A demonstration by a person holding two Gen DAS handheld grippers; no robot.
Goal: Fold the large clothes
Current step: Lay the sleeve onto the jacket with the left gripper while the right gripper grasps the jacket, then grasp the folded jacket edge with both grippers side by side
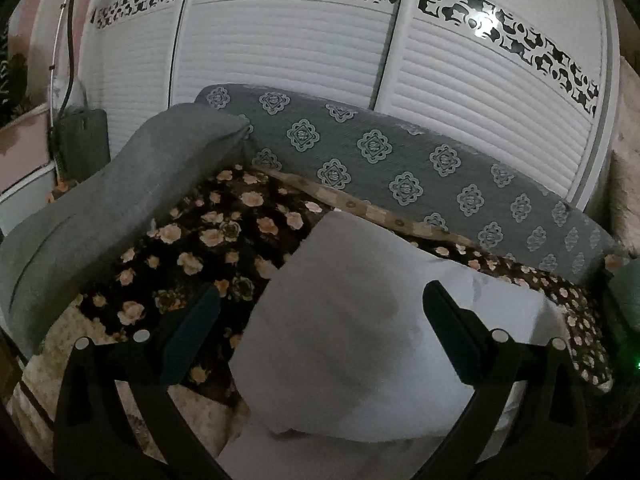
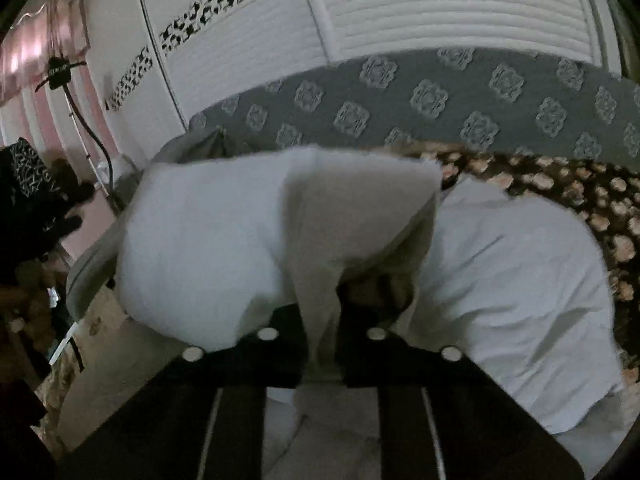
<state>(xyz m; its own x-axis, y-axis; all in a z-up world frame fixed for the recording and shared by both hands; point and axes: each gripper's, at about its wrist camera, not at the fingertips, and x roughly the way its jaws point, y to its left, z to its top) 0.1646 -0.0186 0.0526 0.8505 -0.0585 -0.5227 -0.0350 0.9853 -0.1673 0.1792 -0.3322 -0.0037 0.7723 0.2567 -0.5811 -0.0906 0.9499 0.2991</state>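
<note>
A white garment (image 1: pixel 360 320) of smooth, matt cloth lies on a plush floral blanket (image 1: pixel 208 240). The sofa backrest (image 1: pixel 400 160) wears grey woven fabric with a raised medallion pattern; its armrest (image 1: pixel 120 200) is plain coarse weave. Behind, a ribbed white folding screen (image 1: pixel 280 52) shows slight gloss. The matt black plastic left gripper (image 1: pixel 320 312) carries shiny round studs.

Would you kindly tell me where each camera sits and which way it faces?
Left wrist: on the left hand-held gripper, angled down at the white garment on the floral blanket; its two fingers show, spread open.
Right wrist: on the right hand-held gripper, angled down; its fingers show, shut on a raised fold of the white garment.
Shared: the garment, floral blanket, grey patterned sofa back and white louvred screen.
</note>
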